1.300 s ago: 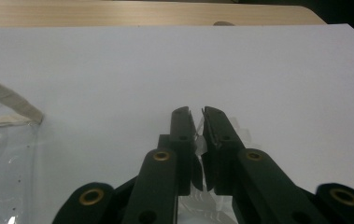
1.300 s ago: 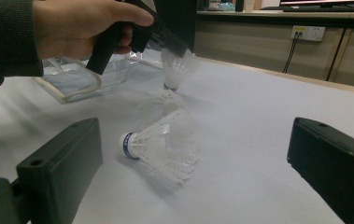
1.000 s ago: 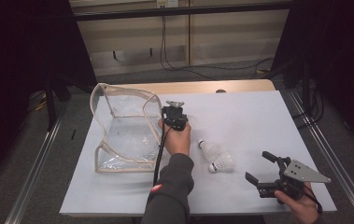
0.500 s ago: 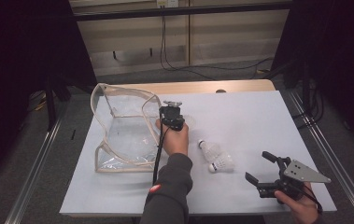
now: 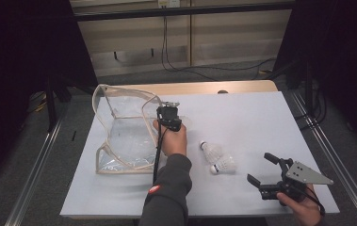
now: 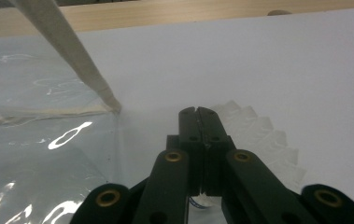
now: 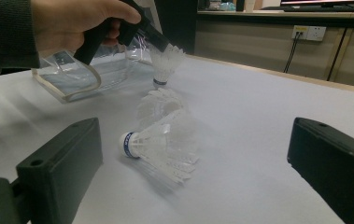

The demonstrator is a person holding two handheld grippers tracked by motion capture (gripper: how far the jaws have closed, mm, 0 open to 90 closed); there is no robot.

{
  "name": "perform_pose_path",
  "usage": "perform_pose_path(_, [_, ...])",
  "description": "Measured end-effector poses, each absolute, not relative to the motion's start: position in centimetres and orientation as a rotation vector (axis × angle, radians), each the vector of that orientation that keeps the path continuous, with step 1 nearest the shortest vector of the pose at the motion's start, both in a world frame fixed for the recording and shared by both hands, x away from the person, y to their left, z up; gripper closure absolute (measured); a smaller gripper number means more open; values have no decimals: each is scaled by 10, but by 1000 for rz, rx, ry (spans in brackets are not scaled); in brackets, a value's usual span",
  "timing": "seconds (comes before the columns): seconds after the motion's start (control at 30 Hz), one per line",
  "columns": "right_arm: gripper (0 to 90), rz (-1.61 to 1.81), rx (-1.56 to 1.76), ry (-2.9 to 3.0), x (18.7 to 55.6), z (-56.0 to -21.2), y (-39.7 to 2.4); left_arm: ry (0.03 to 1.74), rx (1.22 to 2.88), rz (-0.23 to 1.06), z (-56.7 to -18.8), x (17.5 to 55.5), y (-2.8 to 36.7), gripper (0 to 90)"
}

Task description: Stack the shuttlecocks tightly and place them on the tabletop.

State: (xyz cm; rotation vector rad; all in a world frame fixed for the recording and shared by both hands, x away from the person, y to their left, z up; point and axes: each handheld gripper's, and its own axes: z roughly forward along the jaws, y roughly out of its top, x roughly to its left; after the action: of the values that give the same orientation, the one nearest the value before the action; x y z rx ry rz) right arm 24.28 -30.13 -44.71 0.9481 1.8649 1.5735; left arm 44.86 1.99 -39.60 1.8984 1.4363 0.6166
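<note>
A clear plastic bag [image 5: 124, 136] is standing open at the table's [image 5: 256, 113] left. Just right of it the left gripper [image 5: 169, 113] is pinching a shuttlecock [image 7: 165, 63] by its feathers — jaws clamped on it. Two more shuttlecocks [image 5: 218, 157] are lying right of that hand. Nearer, far right, the right gripper [image 5: 265, 172] is hovering — jaws wide, holding nothing.

A white rectangular table [image 5: 261, 117] with a pale wooden strip along its far edge carries everything. On its left part lies a clear plastic pouch with beige trim [image 5: 124, 141], partly standing open. Near the middle right, two white feathered shuttlecocks with blue-banded cork heads [image 5: 218, 157] lie on their sides, touching.
</note>
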Motion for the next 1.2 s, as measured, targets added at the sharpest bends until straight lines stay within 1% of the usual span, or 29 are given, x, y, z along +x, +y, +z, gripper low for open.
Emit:
perform_pose_path(0.13, [24,1570,947,1866,243,-447,-301,1427,1910,624,-396,449,20,900])
perform_pose_path(0.33, [24,1568,949,1865,243,-447,-301,1378,1901,557,-398,449,13,888])
perform_pose_path(0.67, [25,1567,949,1868,243,-447,-301,1345,1884,480,-402,452,3,814])
perform_pose_path(1.03, [25,1566,948,1868,243,-447,-301,1319,1873,463,-407,454,-2,753])
perform_pose_path(1.2, [25,1565,948,1871,243,-447,-301,1309,1891,454,-409,454,-4,752])
